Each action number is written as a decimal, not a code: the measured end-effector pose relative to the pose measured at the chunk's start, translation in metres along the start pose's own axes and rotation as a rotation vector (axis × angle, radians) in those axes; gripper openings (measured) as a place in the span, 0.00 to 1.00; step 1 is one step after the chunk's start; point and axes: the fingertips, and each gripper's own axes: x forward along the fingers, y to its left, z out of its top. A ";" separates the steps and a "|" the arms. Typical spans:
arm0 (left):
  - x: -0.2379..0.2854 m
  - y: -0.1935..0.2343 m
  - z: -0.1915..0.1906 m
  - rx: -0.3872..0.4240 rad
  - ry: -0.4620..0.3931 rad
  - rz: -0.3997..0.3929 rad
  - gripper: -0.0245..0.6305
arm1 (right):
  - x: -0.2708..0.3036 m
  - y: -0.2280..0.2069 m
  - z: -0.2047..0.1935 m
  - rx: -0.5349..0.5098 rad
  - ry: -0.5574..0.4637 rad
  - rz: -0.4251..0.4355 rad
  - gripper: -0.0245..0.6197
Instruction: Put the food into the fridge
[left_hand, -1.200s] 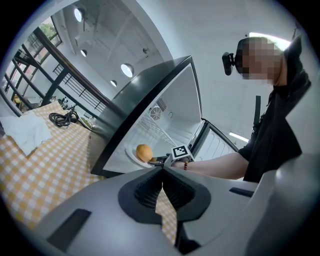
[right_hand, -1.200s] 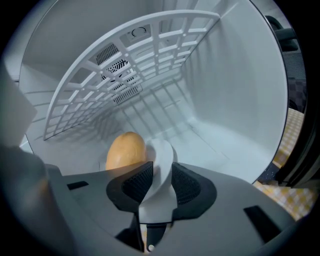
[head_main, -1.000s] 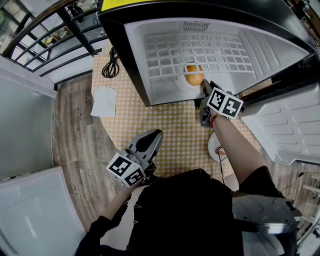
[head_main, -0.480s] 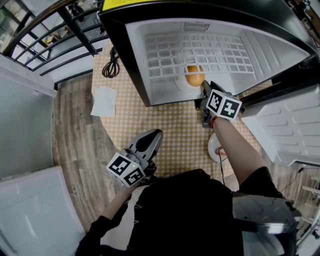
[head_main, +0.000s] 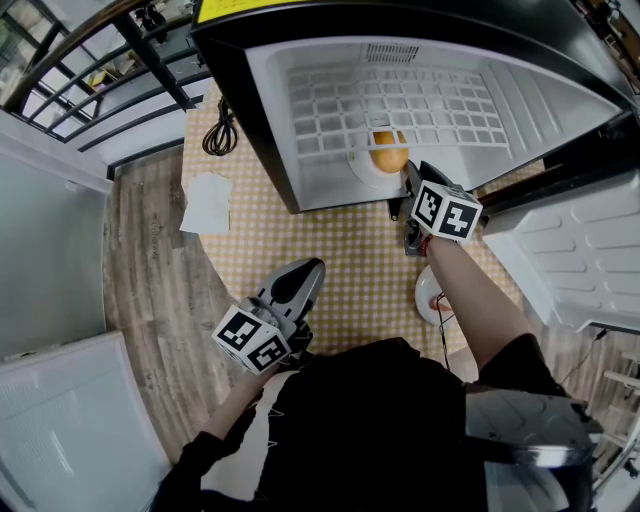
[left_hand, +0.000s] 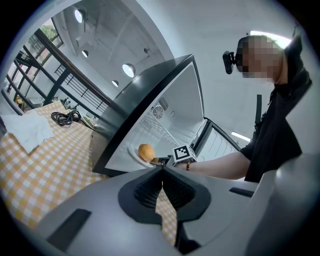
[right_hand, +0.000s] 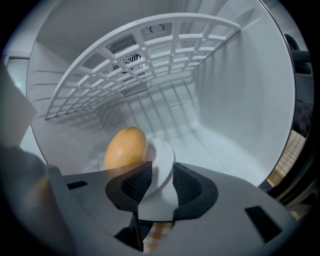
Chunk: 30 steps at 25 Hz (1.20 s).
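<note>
An orange-yellow rounded food (head_main: 388, 155) lies on a white plate (head_main: 362, 168) on the floor of the open white fridge (head_main: 300, 120). My right gripper (head_main: 408, 180) reaches into the fridge mouth at the plate's near rim. In the right gripper view the plate (right_hand: 162, 165) has its rim between the jaws of that gripper (right_hand: 161, 182). Those jaws have just been opening, and the food (right_hand: 125, 147) sits just beyond the left pad. My left gripper (head_main: 300, 275) hangs shut and empty over the checked table. In its own view the jaws of the left gripper (left_hand: 162, 170) meet.
The fridge lies on a checked tablecloth (head_main: 330, 260), its door (head_main: 570, 260) swung open to the right. A wire shelf (head_main: 400, 100) spans the upper interior. A black cable (head_main: 220, 130) and a white cloth (head_main: 208, 203) lie left of the fridge. Another white plate (head_main: 432, 292) sits by my right forearm.
My right gripper has rolled slightly at the plate's rim. The left gripper, the plate and the food have stayed where they were.
</note>
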 end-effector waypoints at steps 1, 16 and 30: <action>0.000 0.000 0.000 0.000 0.001 0.000 0.06 | 0.000 0.000 0.000 -0.010 0.000 -0.002 0.23; -0.002 0.003 -0.004 -0.028 0.005 0.010 0.06 | 0.003 0.002 -0.004 -0.137 -0.001 0.025 0.24; -0.014 0.009 -0.003 -0.028 0.018 0.014 0.06 | -0.001 0.008 0.001 -0.328 -0.020 -0.017 0.24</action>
